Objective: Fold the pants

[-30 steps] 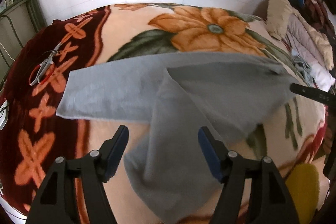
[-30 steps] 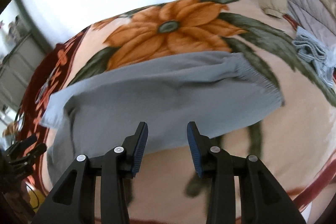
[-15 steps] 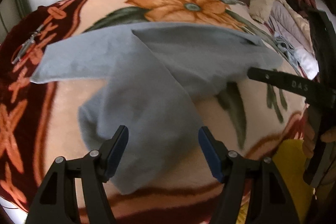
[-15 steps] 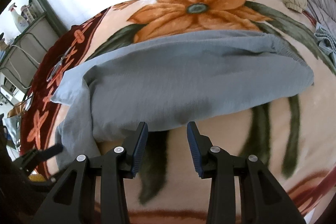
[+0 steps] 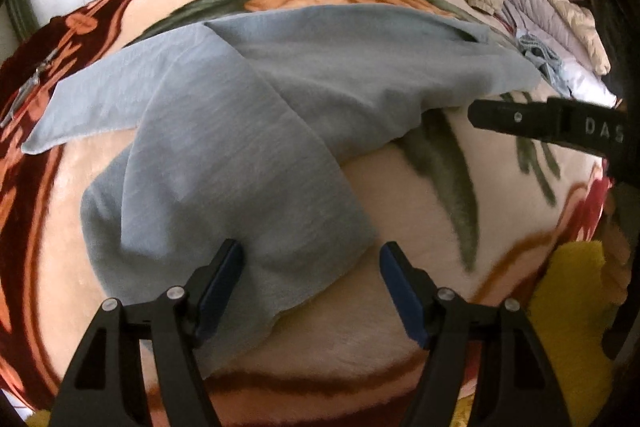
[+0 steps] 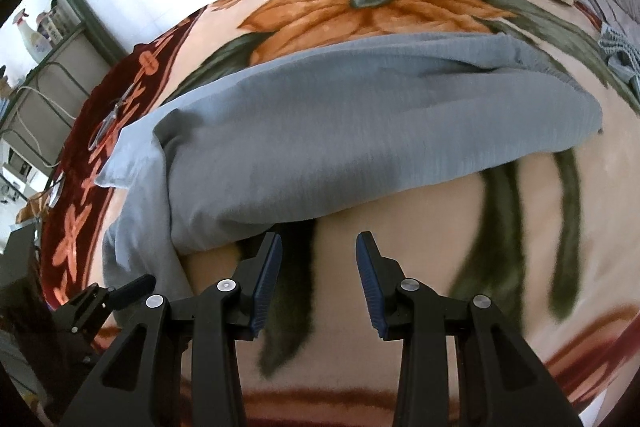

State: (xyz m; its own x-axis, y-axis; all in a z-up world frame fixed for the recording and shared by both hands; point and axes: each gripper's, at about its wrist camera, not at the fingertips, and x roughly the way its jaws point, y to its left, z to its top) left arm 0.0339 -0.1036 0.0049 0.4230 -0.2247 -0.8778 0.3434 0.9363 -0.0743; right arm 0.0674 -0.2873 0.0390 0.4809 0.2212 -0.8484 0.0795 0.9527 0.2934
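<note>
left wrist view: the grey pants (image 5: pixel 256 115) lie spread on the flower-print blanket (image 5: pixel 432 227) of the bed, one leg stretched toward the dark red border, the other angled down toward the camera. a second ago that near leg's hem sat low between the left tongs (image 5: pixel 310 285); now the tongs have pulled back and its whole end is in sight, with the left blue pad touching or just over the cloth. i judge this as lining up for a grab at the hem, so the leg-over-leg fold is not yet made.

both tongs are released and hold nothing. the left ones gape wide. the right tongs (image 6: pixel 318 281) stand about half as wide, over bare blanket just beside the near edge of the pants' body, apart from the cloth. scissors (image 6: pixel 106 127) lie on the red border beyond the far leg.
</note>
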